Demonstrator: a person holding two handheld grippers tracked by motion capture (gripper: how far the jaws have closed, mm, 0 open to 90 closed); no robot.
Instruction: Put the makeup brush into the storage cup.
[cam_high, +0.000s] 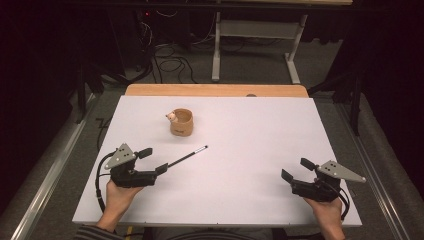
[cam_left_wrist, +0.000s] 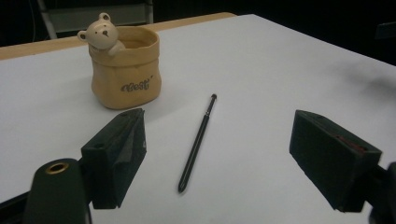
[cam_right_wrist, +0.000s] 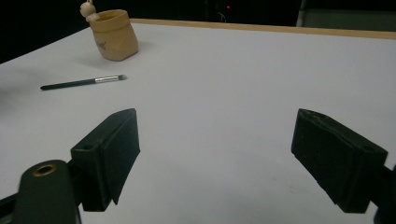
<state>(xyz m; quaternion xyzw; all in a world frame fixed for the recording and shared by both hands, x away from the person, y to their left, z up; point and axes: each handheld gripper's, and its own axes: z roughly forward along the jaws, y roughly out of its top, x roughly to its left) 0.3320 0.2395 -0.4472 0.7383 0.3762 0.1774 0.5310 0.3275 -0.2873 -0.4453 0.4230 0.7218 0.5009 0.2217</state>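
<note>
White surface (cam_high: 240, 150): carries a slim brush and a tan pot.
Brush (cam_high: 187, 156): black handle, silver ferrule, lying flat at 11 o'clock, apart from the bear-trimmed pot (cam_high: 181, 122).
Left gripper (cam_high: 155, 161): fingers wide, empty, straddling the handle end, seemingly lined up to pinch it.
Right gripper (cam_high: 297, 170): at 4 o'clock, fingers wide, empty, likely waiting.

White table (cam_high: 240, 150); grey desk frame (cam_high: 216, 45) behind.
</note>
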